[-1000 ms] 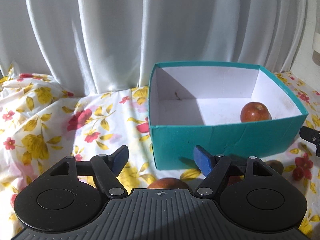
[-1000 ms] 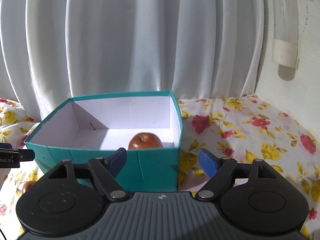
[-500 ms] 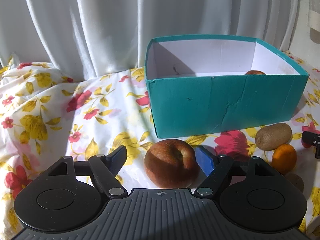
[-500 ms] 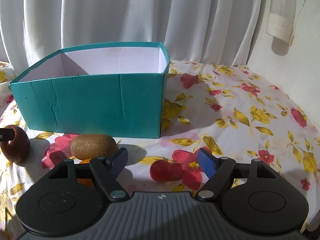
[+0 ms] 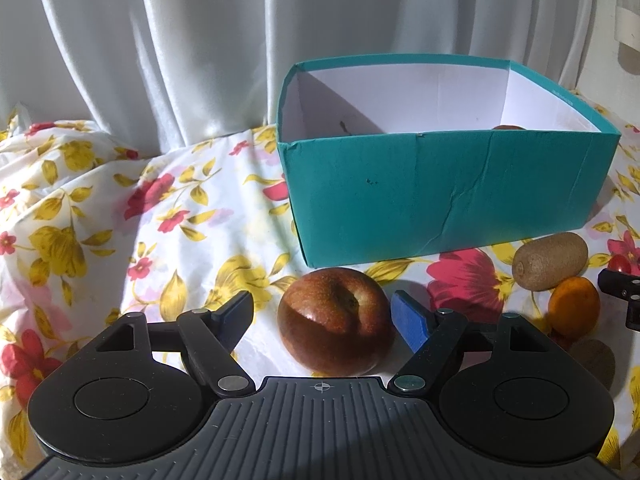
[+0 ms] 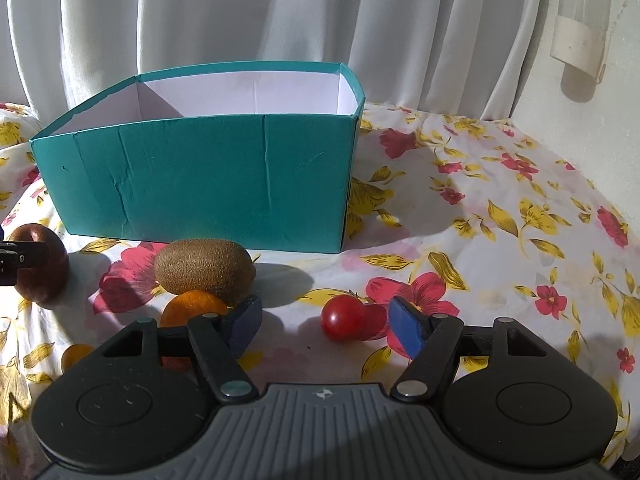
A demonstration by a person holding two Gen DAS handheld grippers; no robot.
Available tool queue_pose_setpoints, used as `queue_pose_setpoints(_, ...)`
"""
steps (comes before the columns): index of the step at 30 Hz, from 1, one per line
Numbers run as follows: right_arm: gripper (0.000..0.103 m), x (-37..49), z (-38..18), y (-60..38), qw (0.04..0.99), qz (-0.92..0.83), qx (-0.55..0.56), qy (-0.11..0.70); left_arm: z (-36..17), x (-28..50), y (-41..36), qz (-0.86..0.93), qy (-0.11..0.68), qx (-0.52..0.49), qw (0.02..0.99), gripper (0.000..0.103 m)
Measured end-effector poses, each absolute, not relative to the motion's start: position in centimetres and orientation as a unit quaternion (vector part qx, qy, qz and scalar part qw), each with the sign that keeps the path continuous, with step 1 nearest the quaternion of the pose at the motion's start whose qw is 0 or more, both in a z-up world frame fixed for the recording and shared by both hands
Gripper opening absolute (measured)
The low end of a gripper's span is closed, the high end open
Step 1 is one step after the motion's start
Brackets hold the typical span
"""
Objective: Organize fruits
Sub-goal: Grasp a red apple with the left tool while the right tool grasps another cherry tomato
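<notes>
A reddish-brown apple (image 5: 336, 320) lies on the floral cloth between the blue pads of my left gripper (image 5: 322, 318), which is open; the left pad stands clear of it and the right pad is very close. Behind it stands the teal box (image 5: 440, 192), with the top of a second apple (image 5: 509, 127) showing inside. My right gripper (image 6: 326, 328) is open and its jaws are closing around a cherry tomato (image 6: 343, 317), the pads not touching it. A kiwi (image 6: 205, 266) and an orange (image 6: 192, 308) lie just left of that gripper.
A white curtain (image 5: 200, 40) hangs behind the box. The rumpled floral cloth (image 6: 500, 220) runs to a wall with a white fixture (image 6: 580, 48) on the right. A small yellow fruit (image 6: 76, 354) lies by the right gripper's left arm. The left gripper's finger (image 6: 20, 258) shows beside the apple.
Both grippers have sunk from looking into the box to cloth level. The apple now sits between the left fingers and the tomato between the right fingers, which have narrowed slightly.
</notes>
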State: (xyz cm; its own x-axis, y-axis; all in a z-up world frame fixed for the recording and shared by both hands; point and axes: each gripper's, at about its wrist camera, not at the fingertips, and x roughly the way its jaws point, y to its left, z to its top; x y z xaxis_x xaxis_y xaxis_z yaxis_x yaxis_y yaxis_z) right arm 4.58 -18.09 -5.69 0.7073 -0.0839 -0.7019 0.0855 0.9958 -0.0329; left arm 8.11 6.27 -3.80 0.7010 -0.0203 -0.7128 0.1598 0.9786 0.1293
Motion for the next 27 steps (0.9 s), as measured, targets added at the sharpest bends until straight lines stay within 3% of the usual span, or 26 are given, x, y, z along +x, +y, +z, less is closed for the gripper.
queue_pose_setpoints(10,0.056,5.2,-6.9,-18.0,0.916,-0.046,0.001,0.398,-5.2,9.1,6.5,-0.061,0.392,0.081,0.914,0.081)
queue_pose_setpoints(27,0.046,5.7,-7.6,-18.3,0.915,-0.041,0.015,0.401,-7.1,10.0,6.7,-0.072,0.415,0.084,0.903,0.080)
